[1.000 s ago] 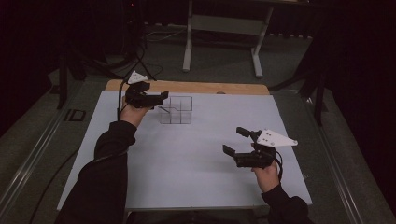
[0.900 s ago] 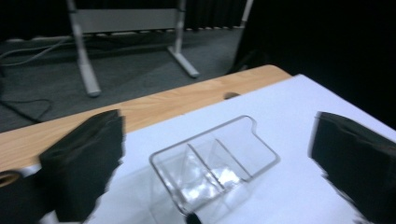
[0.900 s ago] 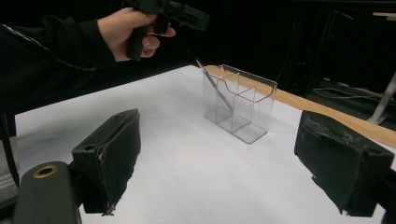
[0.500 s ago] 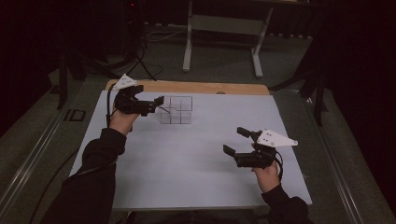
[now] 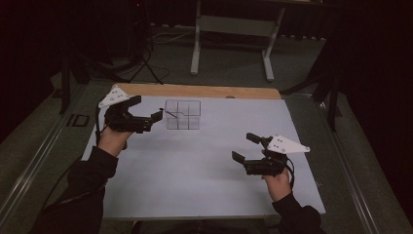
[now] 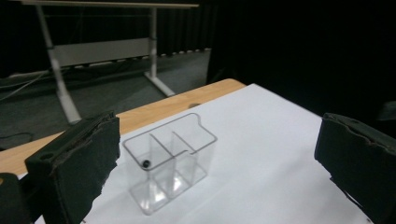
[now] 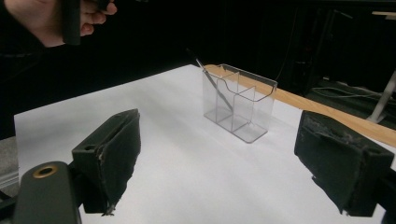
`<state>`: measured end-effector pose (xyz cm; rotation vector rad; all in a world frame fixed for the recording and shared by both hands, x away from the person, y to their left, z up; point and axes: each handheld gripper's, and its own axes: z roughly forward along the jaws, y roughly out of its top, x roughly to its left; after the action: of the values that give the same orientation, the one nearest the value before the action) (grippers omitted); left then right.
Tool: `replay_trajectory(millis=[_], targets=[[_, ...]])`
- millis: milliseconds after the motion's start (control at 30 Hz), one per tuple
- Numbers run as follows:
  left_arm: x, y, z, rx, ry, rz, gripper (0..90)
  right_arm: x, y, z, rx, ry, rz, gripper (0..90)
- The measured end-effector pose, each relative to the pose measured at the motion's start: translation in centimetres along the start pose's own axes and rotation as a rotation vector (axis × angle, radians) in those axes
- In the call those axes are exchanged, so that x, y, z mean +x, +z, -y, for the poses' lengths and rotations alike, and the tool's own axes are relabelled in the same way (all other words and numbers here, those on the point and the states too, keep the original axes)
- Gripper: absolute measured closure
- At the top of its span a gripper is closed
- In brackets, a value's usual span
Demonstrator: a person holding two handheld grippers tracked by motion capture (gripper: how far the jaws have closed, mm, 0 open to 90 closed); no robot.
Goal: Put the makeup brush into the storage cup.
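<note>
Clear acrylic organizer (image 5: 183,115), upright w/ compartments, near the surface's (image 5: 195,170) far edge. Thin dark pen (image 5: 171,114) leans tilted in its end compartment.

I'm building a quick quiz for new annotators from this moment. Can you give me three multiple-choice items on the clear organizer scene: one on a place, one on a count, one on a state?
1. Where does the thin dark pen stand?
A. flat on the white sheet
B. in an end compartment of the clear organizer
C. between the right gripper's jaws

2. How many grippers are over the table?
A. one
B. two
C. three

3. How does the left gripper stand?
A. open, nothing between its jaws
B. shut on the pen
C. shut on the organizer

Key: 1 B, the pen leans inside the end cell; 2 B, the left one and the right gripper; 3 A, its jaws stand wide apart short of the organizer.
</note>
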<state>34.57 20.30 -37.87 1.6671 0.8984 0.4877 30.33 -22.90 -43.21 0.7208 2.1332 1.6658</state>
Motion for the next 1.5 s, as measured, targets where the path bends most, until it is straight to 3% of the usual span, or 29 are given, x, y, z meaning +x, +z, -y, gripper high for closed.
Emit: replay_trajectory(millis=[133,333,567,1033,1233,1500], targets=[[-0.7,-0.8,0.5,-0.016,0.008,0.015,0.7,0.0,0.0,0.0,0.001,0.001,-0.001,14.3],[-1.9,-1.7,1.6,-0.002,0.036,0.027,0.7,-0.1,0.0,0.1,0.002,0.002,-0.001,14.3],[-3.1,-2.3,3.3,0.007,0.035,0.044,0.7,0.0,0.1,0.1,0.006,0.002,-0.003,14.3],[-4.6,-1.9,7.5,0.046,0.026,0.084,0.7,-0.1,0.1,0.2,0.008,-0.001,-0.001,14.2],[-5.4,-1.3,9.5,0.096,0.035,0.093,0.7,0.0,0.1,0.2,0.012,-0.003,0.0,14.3],[-5.4,-0.8,11.4,0.099,0.022,0.108,0.7,-0.2,0.1,0.3,0.011,-0.001,0.002,14.3]])
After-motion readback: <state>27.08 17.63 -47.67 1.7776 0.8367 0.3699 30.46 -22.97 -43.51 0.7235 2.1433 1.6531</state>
